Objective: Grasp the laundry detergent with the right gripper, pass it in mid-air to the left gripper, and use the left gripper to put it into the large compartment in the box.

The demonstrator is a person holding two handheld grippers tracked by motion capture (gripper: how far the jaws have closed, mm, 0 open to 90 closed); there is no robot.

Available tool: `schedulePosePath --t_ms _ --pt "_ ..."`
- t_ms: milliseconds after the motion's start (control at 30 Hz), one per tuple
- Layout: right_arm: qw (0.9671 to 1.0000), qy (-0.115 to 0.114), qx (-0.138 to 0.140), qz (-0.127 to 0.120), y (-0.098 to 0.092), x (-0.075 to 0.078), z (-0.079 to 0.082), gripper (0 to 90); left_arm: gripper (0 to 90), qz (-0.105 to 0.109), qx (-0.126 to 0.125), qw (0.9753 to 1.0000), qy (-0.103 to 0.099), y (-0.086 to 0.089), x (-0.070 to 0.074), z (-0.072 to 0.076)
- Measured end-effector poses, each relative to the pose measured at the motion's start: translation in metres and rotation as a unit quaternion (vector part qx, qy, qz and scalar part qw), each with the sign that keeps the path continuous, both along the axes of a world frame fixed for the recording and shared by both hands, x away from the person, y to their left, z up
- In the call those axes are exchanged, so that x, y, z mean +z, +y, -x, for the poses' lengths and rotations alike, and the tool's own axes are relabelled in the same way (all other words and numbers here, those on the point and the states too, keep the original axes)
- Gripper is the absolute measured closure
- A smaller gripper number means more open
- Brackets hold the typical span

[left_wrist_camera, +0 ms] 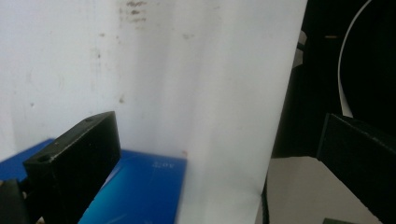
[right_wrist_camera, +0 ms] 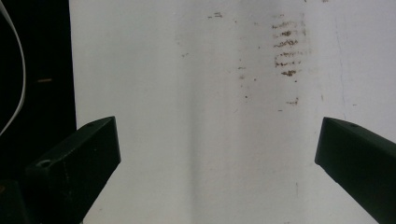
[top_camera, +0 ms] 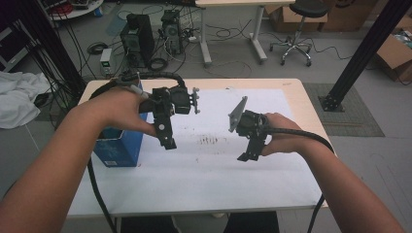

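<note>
High view: both tongs held above the white sheet [top_camera: 204,170] on the tabletop [top_camera: 301,97], nothing gripped. Left tongs [top_camera: 167,141] hang just right of the blue box [top_camera: 119,148], which stands at the sheet's left edge, near the tabletop's left side; left hand is clearly nearer it. Right tongs [top_camera: 248,154] are well apart from the box, over bare sheet by the brown smudges [top_camera: 209,141]. Left gripper view: jaws wide open, box [left_wrist_camera: 140,191] low between them toward the left jaw, its long axis hard to tell. Right gripper view: jaws wide open over blank sheet [right_wrist_camera: 187,140]. Likely next is a short leftward reach; open room to the right.
</note>
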State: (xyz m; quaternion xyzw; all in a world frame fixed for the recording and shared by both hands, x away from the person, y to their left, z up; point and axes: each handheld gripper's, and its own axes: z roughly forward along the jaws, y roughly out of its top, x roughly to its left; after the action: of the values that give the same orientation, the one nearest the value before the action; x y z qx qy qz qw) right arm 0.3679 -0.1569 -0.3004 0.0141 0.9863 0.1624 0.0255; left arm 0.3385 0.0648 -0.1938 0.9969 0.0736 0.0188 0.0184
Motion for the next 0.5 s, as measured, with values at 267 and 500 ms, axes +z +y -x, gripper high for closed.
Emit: schedulePosePath --t_ms 267,500 --pt "1.0000 0.000 -0.005 -0.003 -0.0018 0.0013 -0.0010 0.0 0.1 0.003 -0.026 0.9996 0.008 -0.0059 -0.0089 -0.0007" --pt "1.0000 0.000 -0.006 -0.001 -0.0035 0.0012 -0.0031 0.0 0.1 0.008 -0.024 0.9997 0.004 -0.0064 -0.0089 -0.0037"
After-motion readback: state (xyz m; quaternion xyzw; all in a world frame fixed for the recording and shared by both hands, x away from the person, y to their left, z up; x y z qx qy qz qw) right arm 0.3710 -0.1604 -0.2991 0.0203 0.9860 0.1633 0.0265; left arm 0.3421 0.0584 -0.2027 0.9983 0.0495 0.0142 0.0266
